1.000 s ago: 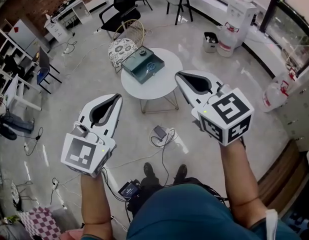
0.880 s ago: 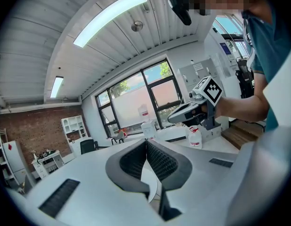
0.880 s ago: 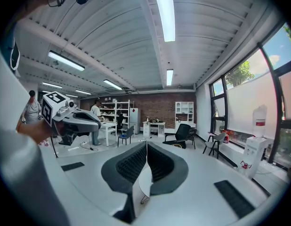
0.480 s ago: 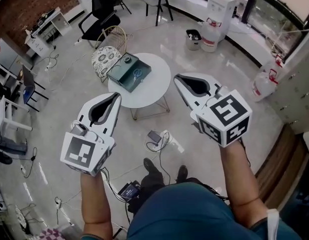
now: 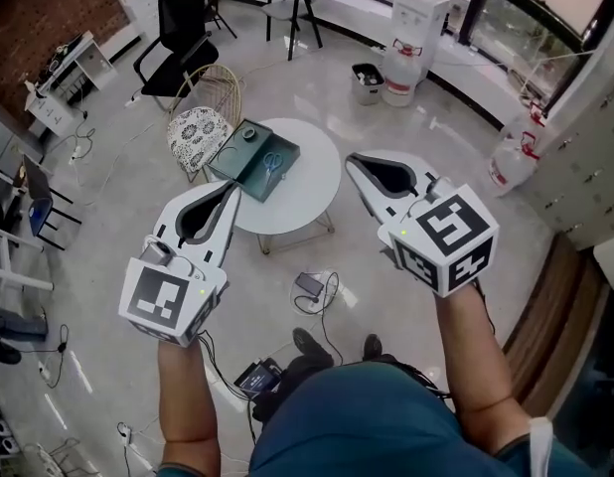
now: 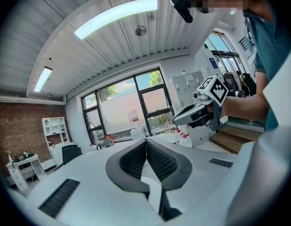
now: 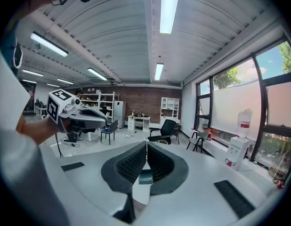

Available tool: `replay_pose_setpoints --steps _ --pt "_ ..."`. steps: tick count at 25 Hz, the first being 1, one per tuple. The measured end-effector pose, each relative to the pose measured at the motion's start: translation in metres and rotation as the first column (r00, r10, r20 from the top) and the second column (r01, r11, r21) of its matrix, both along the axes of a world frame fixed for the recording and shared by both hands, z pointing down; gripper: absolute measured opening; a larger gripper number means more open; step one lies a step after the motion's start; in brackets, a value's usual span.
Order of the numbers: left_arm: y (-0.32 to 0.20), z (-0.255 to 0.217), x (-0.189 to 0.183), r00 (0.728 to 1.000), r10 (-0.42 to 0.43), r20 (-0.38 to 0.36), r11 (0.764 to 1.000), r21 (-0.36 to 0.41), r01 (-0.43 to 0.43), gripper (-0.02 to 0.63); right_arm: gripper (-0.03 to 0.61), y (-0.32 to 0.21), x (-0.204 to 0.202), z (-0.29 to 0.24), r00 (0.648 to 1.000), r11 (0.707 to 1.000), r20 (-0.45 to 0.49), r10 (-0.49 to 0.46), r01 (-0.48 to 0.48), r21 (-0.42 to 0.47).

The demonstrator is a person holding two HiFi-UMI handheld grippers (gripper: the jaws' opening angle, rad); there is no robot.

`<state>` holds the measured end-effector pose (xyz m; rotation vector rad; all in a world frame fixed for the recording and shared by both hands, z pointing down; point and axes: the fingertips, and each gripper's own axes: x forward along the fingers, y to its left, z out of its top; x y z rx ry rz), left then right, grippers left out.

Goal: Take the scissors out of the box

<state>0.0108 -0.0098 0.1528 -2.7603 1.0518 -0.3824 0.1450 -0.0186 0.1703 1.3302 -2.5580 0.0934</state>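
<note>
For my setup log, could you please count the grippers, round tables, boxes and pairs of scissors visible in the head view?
Grippers: 2, the left gripper and the right gripper, both with jaws together
Round table: 1
Box: 1, on the table
Scissors: 1 pair, in the box
Total: 5

dark green box [image 5: 239, 167], blue scissors [image 5: 272, 161], white table [image 5: 313, 183].

— What sort of room is it?
— Pale glossy floor [image 5: 88, 256], a round white table [image 5: 312, 195] in the middle, with a black office chair [image 5: 173, 43] and a wicker chair [image 5: 195, 127] beyond it.
— Walls? Light?
— Brick wall [image 7: 143, 100] at one end, tall windows [image 7: 272, 98] along a side, strip lights [image 7: 169, 4] overhead.
</note>
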Motion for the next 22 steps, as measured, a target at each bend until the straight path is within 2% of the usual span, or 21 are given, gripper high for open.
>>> replay_pose_setpoints --steps 7,17,19,22 --pt "-0.032 0.005 -0.052 1.000 0.028 -0.010 1.000 0.001 -0.028 0.020 0.037 -0.026 -0.052 0.002 1.000 1.000 -0.013 0.027 -0.027 0.004" --pt "-0.056 0.008 -0.100 0.998 0.046 -0.034 0.999 0.009 -0.045 0.020 0.037 -0.052 -0.101 0.002 0.999 0.999 -0.044 0.032 -0.031 0.009" --pt "-0.061 0.010 -0.109 0.999 0.036 -0.038 0.999 0.007 -0.036 0.020 0.037 -0.059 -0.111 0.001 0.999 1.000 -0.050 0.023 -0.022 0.013" --pt "-0.074 0.014 -0.121 1.000 -0.021 -0.013 1.000 -0.014 0.021 0.020 0.037 -0.072 -0.119 0.004 0.999 1.000 -0.054 0.002 -0.001 0.013"
